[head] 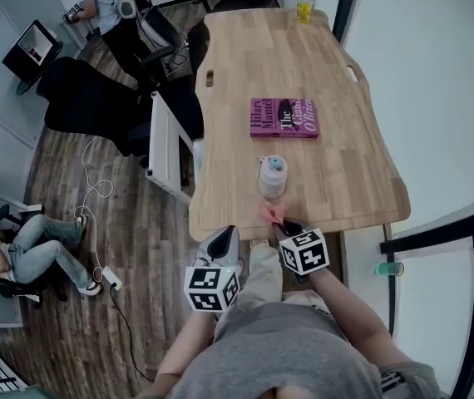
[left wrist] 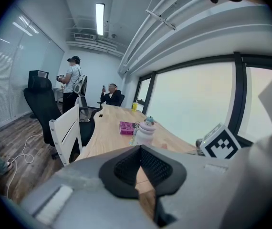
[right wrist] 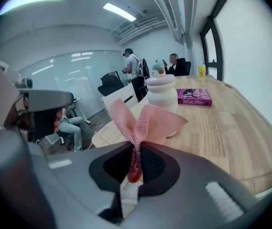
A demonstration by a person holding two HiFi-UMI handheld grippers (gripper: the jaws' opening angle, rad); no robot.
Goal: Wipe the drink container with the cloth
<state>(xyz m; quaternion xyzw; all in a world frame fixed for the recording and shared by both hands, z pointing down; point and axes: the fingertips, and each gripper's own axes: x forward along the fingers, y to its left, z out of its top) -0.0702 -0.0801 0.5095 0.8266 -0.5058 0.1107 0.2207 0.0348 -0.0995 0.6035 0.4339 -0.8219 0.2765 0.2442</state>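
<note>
Near the table (head: pixel 337 165) edge, right gripper (right wrist: pixel 135 163) fingers grasp cloth (right wrist: pixel 148 120) by drink container (head: pixel 273 175); left gripper (left wrist: pixel 138 175) clenched.

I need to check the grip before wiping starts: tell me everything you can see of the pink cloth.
The cloth is pink, thin and mesh-like in weave. The right gripper is shut on its bunched middle, so it pinches to a narrow waist between the jaws and fans out beyond them in loose flaps. It is held in the air over the near edge of the wooden table, just short of the drink container; I can make out no contact between them.
</note>
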